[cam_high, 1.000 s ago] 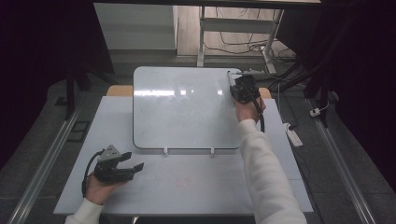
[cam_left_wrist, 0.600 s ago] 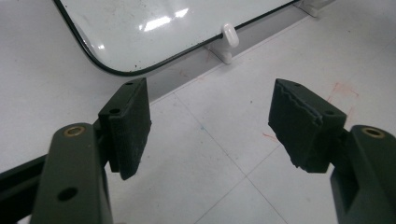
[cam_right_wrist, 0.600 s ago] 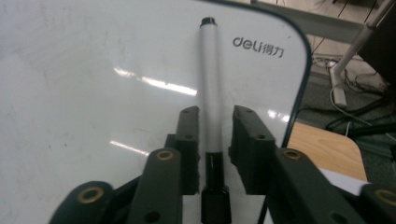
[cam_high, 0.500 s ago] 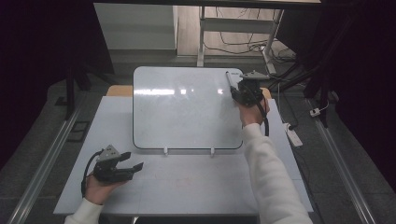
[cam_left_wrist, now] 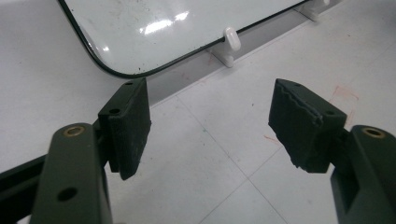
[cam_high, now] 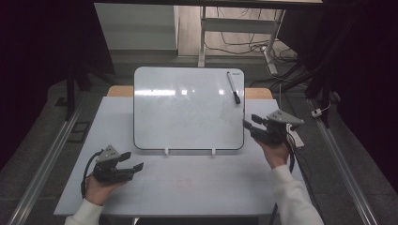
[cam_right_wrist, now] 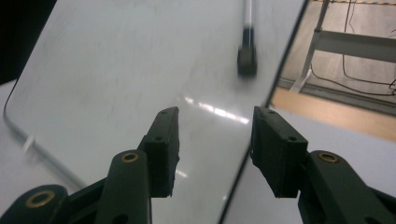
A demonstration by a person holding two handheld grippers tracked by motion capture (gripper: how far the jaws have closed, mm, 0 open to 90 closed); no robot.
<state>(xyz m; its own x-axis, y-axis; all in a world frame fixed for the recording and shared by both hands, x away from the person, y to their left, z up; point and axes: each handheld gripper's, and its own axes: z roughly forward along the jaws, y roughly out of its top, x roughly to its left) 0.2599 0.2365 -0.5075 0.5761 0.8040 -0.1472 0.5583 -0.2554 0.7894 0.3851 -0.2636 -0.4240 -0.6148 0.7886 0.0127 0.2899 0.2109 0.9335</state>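
The marker (cam_high: 233, 87) now lies alone at the whiteboard's (cam_high: 187, 112) far right corner, since the right tongs (cam_high: 251, 123) have let go and drawn back, gaping empty by its edge, while the left tongs (cam_high: 131, 161) rest wide open on the tabletop (cam_high: 197, 187).

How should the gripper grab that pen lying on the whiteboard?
Best to grip the marker across the middle of its thin white barrel, coming from straight above. It lies flat near the whiteboard's far right corner, black cap toward the person, so jaws should straddle its narrow width. The right gripper, open, is nearer.
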